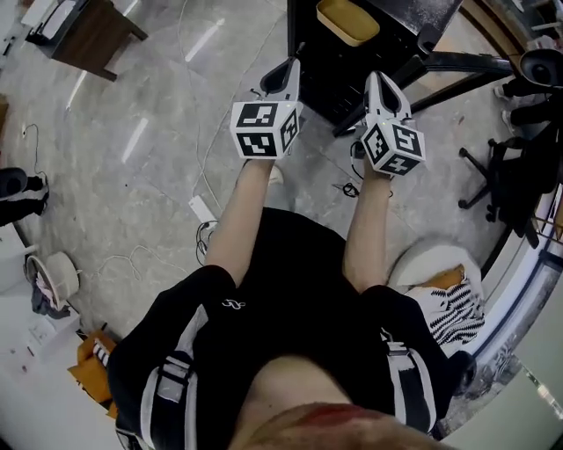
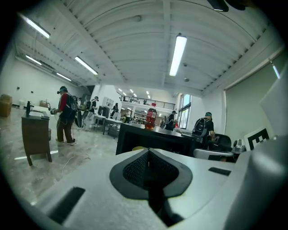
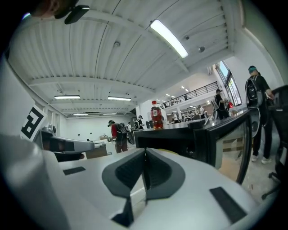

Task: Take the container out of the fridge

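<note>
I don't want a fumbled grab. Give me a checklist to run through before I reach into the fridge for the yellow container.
1. Fridge door swung open: ok.
2. Yellow container in sight inside the fridge: ok.
3. Left gripper open for a grasp: not ok, jaws together, empty.
4. Right gripper open: not ok, jaws together, empty.
5. Bottle on top of the fridge upright: ok.
6. Container's lid and weight: cannot tell.

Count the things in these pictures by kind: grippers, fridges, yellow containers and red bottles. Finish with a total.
grippers: 2 (left gripper, right gripper, both with jaws together)
fridge: 1
yellow container: 1
red bottle: 1
Total: 5
</note>
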Tool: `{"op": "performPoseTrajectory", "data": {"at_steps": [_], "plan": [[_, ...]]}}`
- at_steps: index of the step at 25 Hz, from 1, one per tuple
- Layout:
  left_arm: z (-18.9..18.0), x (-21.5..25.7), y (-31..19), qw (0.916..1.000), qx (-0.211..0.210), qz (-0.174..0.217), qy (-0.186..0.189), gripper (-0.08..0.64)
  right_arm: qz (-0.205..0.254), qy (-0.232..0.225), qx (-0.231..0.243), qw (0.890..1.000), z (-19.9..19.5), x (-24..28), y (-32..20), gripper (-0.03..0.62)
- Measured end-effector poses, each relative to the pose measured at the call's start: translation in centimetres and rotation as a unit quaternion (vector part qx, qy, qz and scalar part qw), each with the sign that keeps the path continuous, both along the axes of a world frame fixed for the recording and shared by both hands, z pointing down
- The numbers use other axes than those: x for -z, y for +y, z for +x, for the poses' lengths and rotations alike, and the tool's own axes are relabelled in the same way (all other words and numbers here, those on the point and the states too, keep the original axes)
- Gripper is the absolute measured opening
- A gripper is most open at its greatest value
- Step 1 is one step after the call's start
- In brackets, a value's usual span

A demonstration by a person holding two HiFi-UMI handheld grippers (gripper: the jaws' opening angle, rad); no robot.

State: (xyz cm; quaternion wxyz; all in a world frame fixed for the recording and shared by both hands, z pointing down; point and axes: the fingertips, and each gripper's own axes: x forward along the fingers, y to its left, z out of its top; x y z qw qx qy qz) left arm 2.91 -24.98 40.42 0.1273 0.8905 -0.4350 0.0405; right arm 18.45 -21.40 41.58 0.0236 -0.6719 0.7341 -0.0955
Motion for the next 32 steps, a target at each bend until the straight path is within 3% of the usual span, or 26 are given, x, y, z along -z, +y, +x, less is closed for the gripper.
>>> {"op": "performPoseTrajectory", "data": {"at_steps": [7, 14, 19, 24, 29, 32], "plan": [[-0.6, 0.1, -7.6, 0.9997, -0.02, -0.001, 0.012, 0.008, -0.016, 0.031, -0.003, 0.999, -2.1, 0.2, -6.9, 0.012], [-0.1, -0.5, -11.2, 0.9994, -0.022, -0.012, 0.025, 0.008, -0.061, 0.122, 0.006, 0.991, -2.1, -0.9, -10.8, 0.014], [1.2, -0.8, -12.1, 0.9993, -0.027, -0.019, 0.019, 0.008, -0.093, 0.218, 0.028, 0.971, -2.1, -1.4, -12.9, 0.014], [1.1, -1.3, -12.8, 0.9996, -0.013, -0.023, 0.014, 0.008, -0.142, 0.271, 0.069, 0.95, -2.4, -4.0, -14.8, 0.014], [0.2, -1.7, -13.4, 0.9996, -0.002, -0.026, 0.015, 0.008, -0.176, 0.366, 0.101, 0.908, -2.9, -6.2, -16.6, 0.015], [0.0, -1.6, -13.7, 0.9996, 0.004, -0.025, 0.016, 0.008, -0.195, 0.385, 0.114, 0.895, -2.8, -7.4, -17.4, 0.015]]}}
